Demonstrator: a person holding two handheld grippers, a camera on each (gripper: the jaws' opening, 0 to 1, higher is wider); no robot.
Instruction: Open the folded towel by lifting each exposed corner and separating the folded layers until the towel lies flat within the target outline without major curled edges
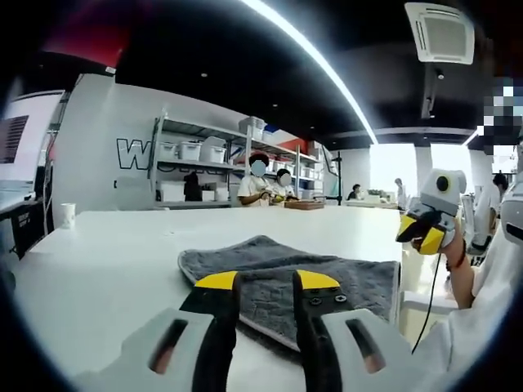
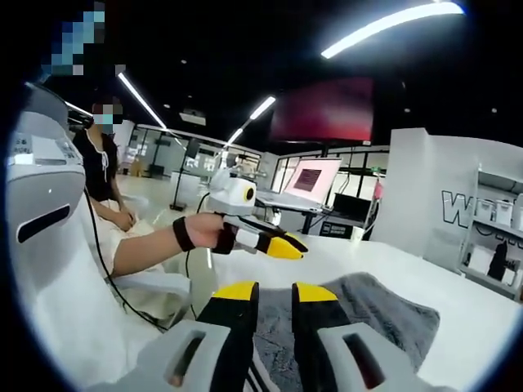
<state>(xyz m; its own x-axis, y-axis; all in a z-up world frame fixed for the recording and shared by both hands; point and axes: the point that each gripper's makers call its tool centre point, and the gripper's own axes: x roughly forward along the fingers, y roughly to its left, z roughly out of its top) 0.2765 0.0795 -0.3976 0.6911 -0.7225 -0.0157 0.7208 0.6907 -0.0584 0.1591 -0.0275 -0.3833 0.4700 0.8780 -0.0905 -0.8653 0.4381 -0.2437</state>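
A dark grey towel (image 1: pixel 327 282) lies folded on the white table (image 1: pixel 122 253), its light-trimmed edge toward me. My left gripper (image 1: pixel 267 282) hovers low over the towel's near edge, open, with nothing between its yellow-tipped jaws. To the right, a hand holds my right gripper (image 1: pixel 419 231) in the air beyond the table's right edge. In the right gripper view the towel (image 2: pixel 376 314) spreads out just ahead of the right gripper (image 2: pixel 275 292), whose jaws stand slightly apart and empty. The left gripper (image 2: pixel 282 242) is held there by a hand with a black wristband, above the towel's far side.
A paper cup (image 1: pixel 68 215) stands at the table's far left. Behind the table are a shelving rack (image 1: pixel 200 159) with boxes and seated people (image 1: pixel 260 186). An open laptop (image 2: pixel 309 181) sits on a far desk. A person in black (image 2: pixel 102 175) sits to the left.
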